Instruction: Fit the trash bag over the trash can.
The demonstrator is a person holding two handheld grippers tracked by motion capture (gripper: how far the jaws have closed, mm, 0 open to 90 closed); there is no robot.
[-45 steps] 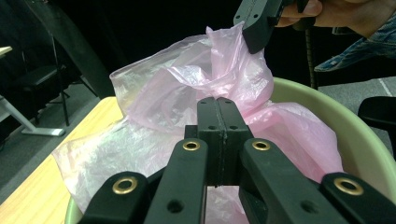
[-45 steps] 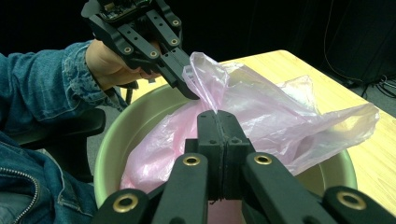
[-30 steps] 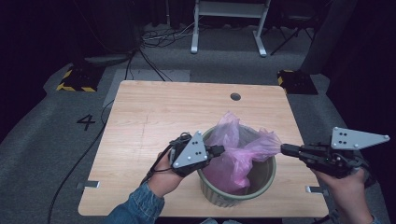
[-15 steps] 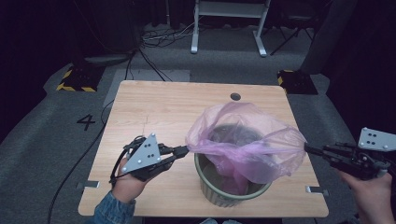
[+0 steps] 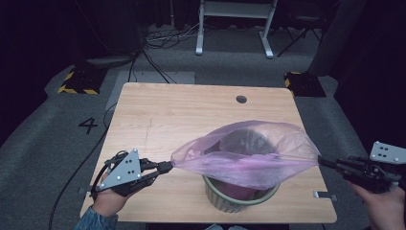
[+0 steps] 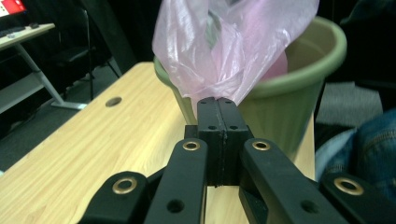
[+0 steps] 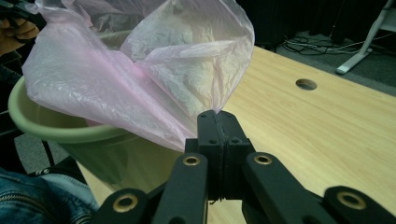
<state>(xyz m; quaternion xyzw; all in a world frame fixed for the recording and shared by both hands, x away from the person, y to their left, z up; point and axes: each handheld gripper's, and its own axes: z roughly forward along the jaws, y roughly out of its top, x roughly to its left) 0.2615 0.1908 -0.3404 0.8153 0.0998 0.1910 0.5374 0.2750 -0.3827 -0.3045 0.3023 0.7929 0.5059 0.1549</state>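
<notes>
The grippers have been drawn further apart, so the pink bag (image 5: 245, 155) is now stretched wide over the green bin (image 5: 239, 196) on the surface (image 5: 182, 115). Its opposite edges are pinched by left gripper (image 5: 167, 166) and right gripper (image 5: 321, 161) fingers, ready for lining the rim.

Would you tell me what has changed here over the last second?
The left gripper and right gripper pulled apart, stretching the pink bag wide open over the green bin. Both stayed clamped on the bag's edge; the bin kept its place on the table.
</notes>
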